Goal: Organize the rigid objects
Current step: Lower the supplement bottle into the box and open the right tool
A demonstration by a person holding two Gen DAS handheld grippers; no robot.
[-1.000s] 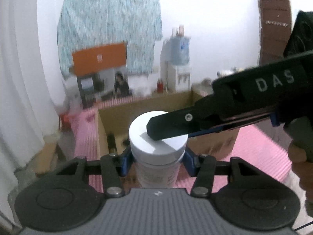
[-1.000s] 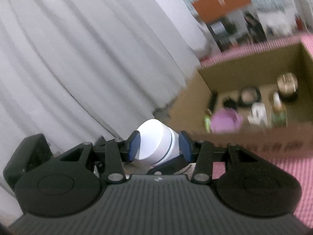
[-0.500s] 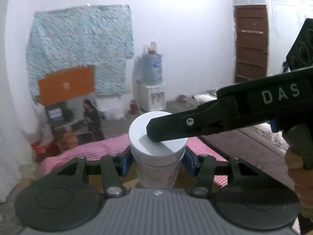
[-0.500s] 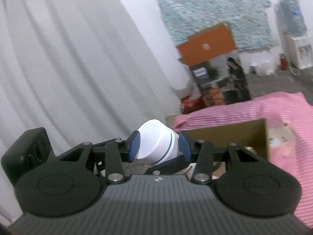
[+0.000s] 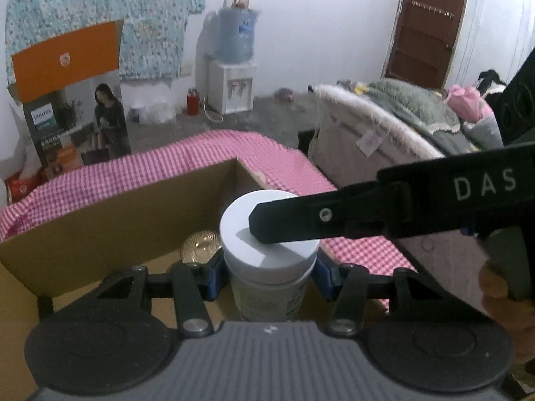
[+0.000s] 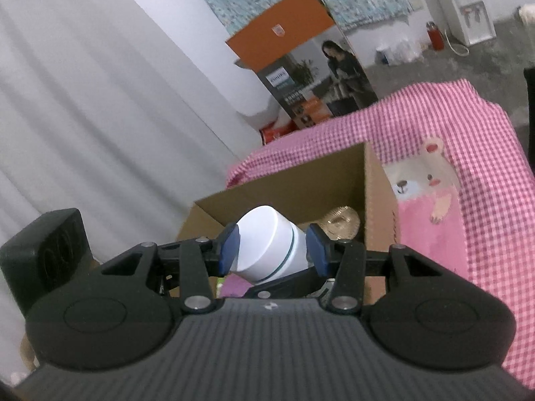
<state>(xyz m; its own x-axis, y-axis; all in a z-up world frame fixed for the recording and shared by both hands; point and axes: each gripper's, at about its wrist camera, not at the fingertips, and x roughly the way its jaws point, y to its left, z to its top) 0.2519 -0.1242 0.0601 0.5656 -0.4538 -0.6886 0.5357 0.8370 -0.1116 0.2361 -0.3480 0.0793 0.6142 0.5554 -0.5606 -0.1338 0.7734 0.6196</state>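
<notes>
A jar with a white lid (image 5: 264, 260) hangs upright over the open cardboard box (image 5: 117, 207), held by both grippers. My left gripper (image 5: 269, 277) is shut on its pale labelled body just under the lid. One black finger (image 5: 301, 220) of my right gripper reaches in from the right and lies across the lid's top. In the right wrist view the jar (image 6: 264, 244) appears tilted between the blue pads, and my right gripper (image 6: 272, 250) is shut on the lid. A gold round lid (image 5: 199, 245) lies in the box's far right corner (image 6: 341, 222).
The box (image 6: 301, 180) sits on a pink checked cloth (image 6: 468, 133) with a bear print. A purple thing (image 6: 237, 287) lies in the box under the jar. A white curtain (image 6: 100, 100) hangs left; a printed carton (image 5: 67, 100), water dispenser (image 5: 234, 50) and heaped bedding (image 5: 418, 117) stand beyond.
Both grippers carried the jar together sideways and a little down. The view swung right, and the box's far right corner with the gold lid now lies behind the jar.
</notes>
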